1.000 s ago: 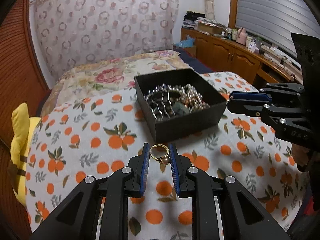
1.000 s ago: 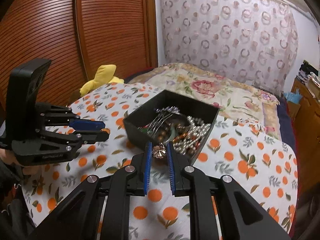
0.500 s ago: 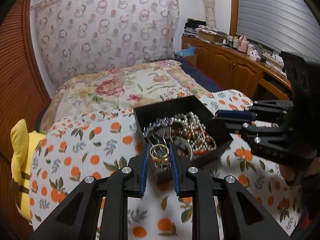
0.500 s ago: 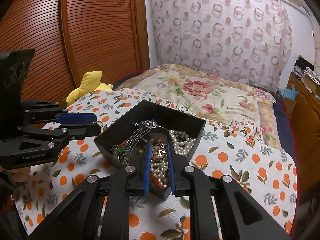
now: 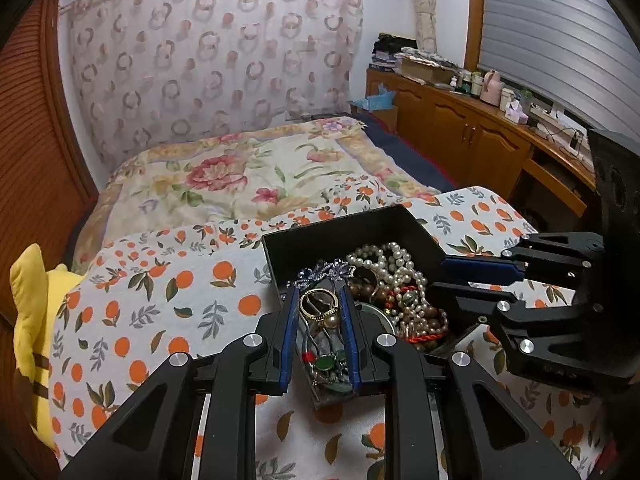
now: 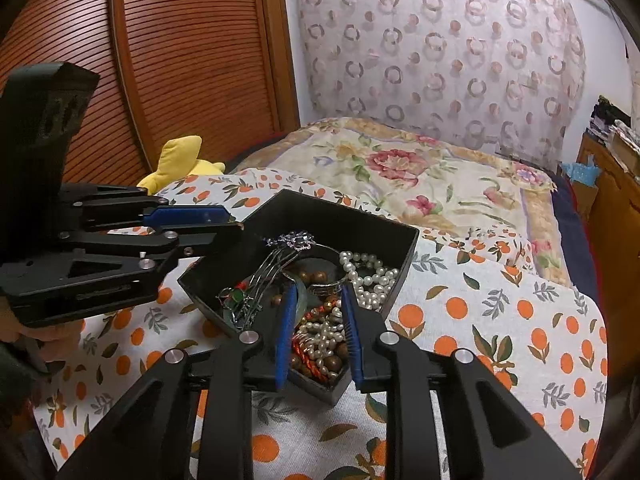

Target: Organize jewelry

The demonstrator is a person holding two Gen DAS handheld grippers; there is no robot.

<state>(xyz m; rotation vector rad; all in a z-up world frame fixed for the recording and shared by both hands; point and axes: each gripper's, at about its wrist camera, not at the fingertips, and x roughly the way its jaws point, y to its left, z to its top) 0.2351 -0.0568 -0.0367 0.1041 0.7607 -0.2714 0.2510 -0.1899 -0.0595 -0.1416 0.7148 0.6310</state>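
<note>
Ring pinched over the black jewelry box (image 5: 280, 258), on the bed's orange-print cover.

Our left claw (image 5: 319, 309) grips the gold pearl ring (image 5: 320, 307) by its stiff band; light, slippery, so we hold edge-on; our right claw (image 6: 316, 320) is opening, nothing between its jaws, above the beads.

Bed (image 5: 248, 184) under floral quilt; ring-patterned curtain (image 5: 216, 56) behind — slatted wooden doors (image 6: 192, 60) beside; cabinets (image 5: 472, 140) opposite.

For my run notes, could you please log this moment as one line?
left gripper: shut on gold ring over black box | right gripper: opening over box, nothing between fingers
</note>
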